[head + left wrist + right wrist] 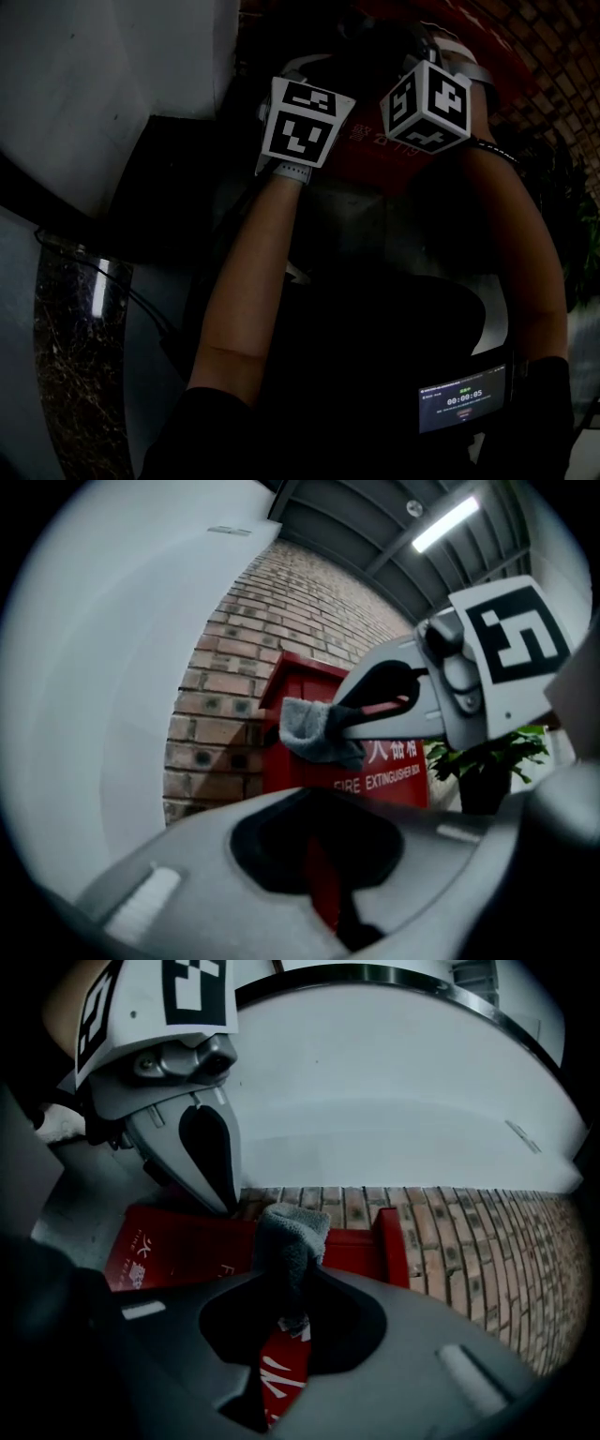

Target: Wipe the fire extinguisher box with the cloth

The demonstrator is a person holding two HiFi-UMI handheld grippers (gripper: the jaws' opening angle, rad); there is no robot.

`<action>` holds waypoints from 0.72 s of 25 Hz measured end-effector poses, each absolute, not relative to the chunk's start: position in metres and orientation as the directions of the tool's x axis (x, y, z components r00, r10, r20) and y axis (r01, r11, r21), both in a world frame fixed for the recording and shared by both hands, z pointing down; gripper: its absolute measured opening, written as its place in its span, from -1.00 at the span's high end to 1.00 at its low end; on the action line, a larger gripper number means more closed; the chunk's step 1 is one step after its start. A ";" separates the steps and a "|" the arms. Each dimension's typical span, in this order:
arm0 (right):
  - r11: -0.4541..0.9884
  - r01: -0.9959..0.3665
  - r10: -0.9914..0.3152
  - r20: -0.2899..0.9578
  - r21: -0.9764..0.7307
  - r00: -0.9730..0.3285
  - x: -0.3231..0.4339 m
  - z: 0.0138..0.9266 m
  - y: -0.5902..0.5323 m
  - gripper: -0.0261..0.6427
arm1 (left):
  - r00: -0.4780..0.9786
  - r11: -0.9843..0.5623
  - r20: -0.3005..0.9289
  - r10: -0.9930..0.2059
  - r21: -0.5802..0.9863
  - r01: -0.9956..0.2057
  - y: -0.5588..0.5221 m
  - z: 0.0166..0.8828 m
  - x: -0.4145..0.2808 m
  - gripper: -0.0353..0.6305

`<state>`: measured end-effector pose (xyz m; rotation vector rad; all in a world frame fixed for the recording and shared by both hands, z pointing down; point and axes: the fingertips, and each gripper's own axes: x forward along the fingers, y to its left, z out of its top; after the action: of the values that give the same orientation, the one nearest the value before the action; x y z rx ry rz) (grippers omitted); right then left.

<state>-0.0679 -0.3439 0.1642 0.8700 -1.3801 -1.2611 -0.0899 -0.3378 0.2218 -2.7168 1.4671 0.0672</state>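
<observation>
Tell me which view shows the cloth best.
Left gripper view: the grey cloth hangs well lit from the right claw. Right gripper view shows it bunched, partly behind that claw's body. Head view is too dark to show it.

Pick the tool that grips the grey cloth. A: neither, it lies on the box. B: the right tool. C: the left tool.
B: the right gripper view shows the cloth pinched between the jaws of the right tool, before the red fire extinguisher box; the left tool holds nothing.
</observation>
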 end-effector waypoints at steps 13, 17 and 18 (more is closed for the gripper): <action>0.325 0.097 -0.919 0.338 0.941 -0.201 -0.071 0.248 -0.348 0.76 | 0.527 -0.527 -0.004 -0.850 0.030 -0.849 -0.339 0.283 -0.103 0.88; 0.358 0.102 -0.908 0.371 0.928 -0.194 -0.071 0.267 -0.349 0.76 | 0.577 -0.574 0.021 -0.817 0.068 -0.816 -0.338 0.295 -0.093 0.88; 0.366 0.108 -0.905 0.381 0.924 -0.189 -0.071 0.269 -0.350 0.76 | 0.580 -0.577 0.029 -0.814 0.074 -0.813 -0.340 0.298 -0.093 0.88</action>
<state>-0.0706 -0.3499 0.2694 0.7641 -1.4634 -1.0922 -0.0928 -0.3404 0.2977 -2.8617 1.4769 0.0136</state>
